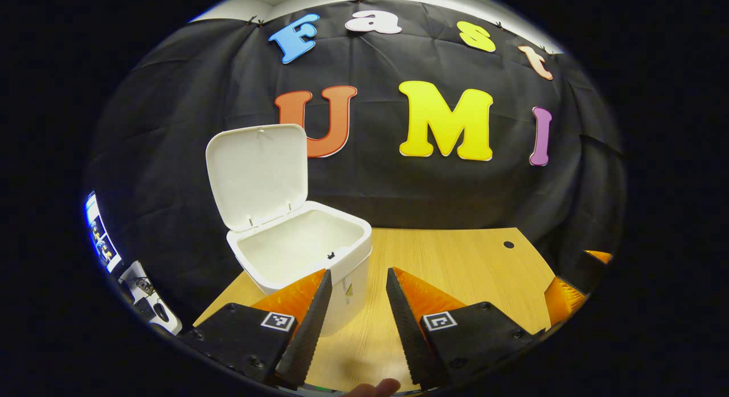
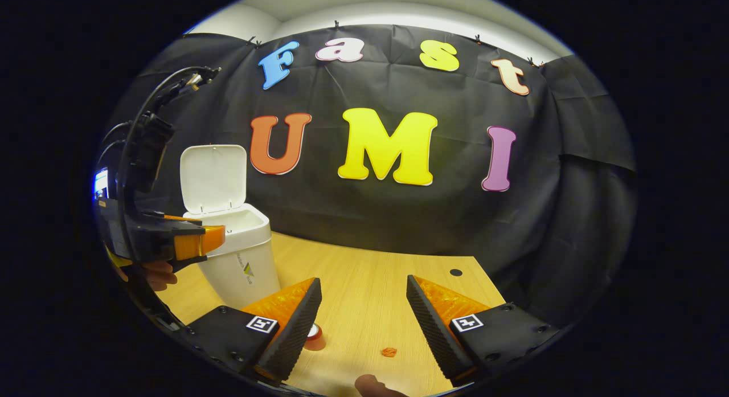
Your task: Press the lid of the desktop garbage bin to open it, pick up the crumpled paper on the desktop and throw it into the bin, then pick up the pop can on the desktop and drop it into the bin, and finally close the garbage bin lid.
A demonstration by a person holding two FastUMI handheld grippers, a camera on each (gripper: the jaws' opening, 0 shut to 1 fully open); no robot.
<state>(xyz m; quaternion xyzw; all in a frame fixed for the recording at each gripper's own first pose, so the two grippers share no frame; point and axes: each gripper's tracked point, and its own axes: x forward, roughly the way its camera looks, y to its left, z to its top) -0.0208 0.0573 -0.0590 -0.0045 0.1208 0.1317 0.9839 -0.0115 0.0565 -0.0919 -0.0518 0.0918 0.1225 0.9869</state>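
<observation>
White desktop bin [image 1: 302, 254] stands lid [image 1: 257, 175] up; both left gripper [image 1: 359, 280] and right gripper [image 2: 364, 294] hang beside it, jaws wide and empty, risking knocking the bin or lid while reaching.

The wooden worktop [image 2: 364, 294] carries the white bin [image 2: 239, 260] near its left edge, lid raised; a small orange scrap [image 2: 389, 352] lies near the front edge.

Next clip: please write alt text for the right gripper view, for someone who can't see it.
A white desktop garbage bin stands at the left of a wooden desktop with its lid raised upright. The left gripper hovers beside the bin's rim. In the foreground the right gripper is open and empty above the desktop, with a pop can partly hidden behind one of its fingers.
</observation>
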